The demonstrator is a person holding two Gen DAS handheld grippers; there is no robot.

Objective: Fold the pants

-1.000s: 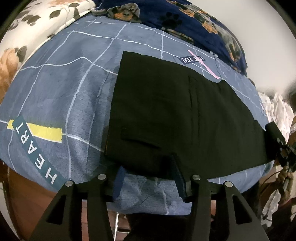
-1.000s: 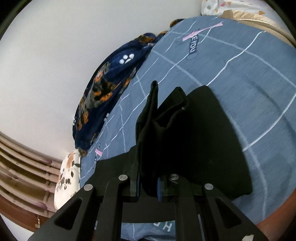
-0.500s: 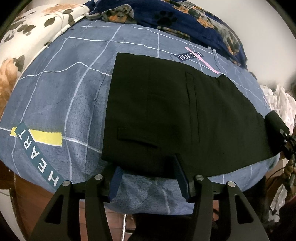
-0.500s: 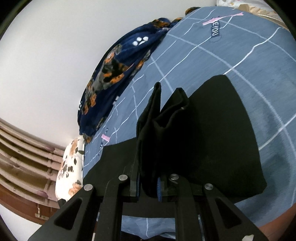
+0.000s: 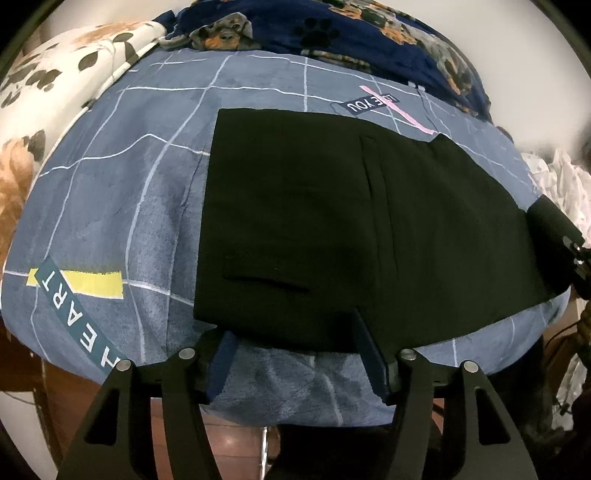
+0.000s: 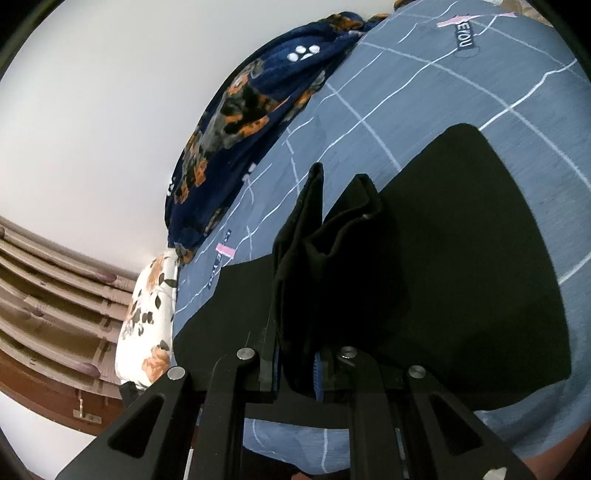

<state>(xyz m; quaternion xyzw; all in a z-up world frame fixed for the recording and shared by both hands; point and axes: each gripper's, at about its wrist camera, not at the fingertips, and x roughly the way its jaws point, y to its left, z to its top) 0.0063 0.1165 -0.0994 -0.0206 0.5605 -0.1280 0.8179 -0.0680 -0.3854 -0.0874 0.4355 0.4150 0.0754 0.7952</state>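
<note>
Black pants (image 5: 332,221) lie flat on the blue bed sheet (image 5: 110,206), waistband to the left in the left wrist view. My left gripper (image 5: 295,332) hovers at their near edge; its jaws are opening. The hem lies between the blue-padded fingers (image 5: 369,350), and the pads stand apart from the cloth. My right gripper (image 6: 295,363) is shut on a bunched fold of the pants (image 6: 325,251) that stands up between its fingers. The rest of the pants (image 6: 461,277) spreads out behind. In the left wrist view the right gripper (image 5: 554,229) shows at the pants' far right end.
A navy dog-print blanket (image 5: 332,33) lies along the bed's far side by the white wall. A floral pillow (image 5: 55,92) sits at the left. White cloth (image 5: 561,184) lies off the right end. The bed's near edge drops to a brown floor (image 5: 236,443).
The left gripper's jaws have spread wider at the pants' near edge. The right gripper has moved sideways over the bed with the pants fold still clamped.
</note>
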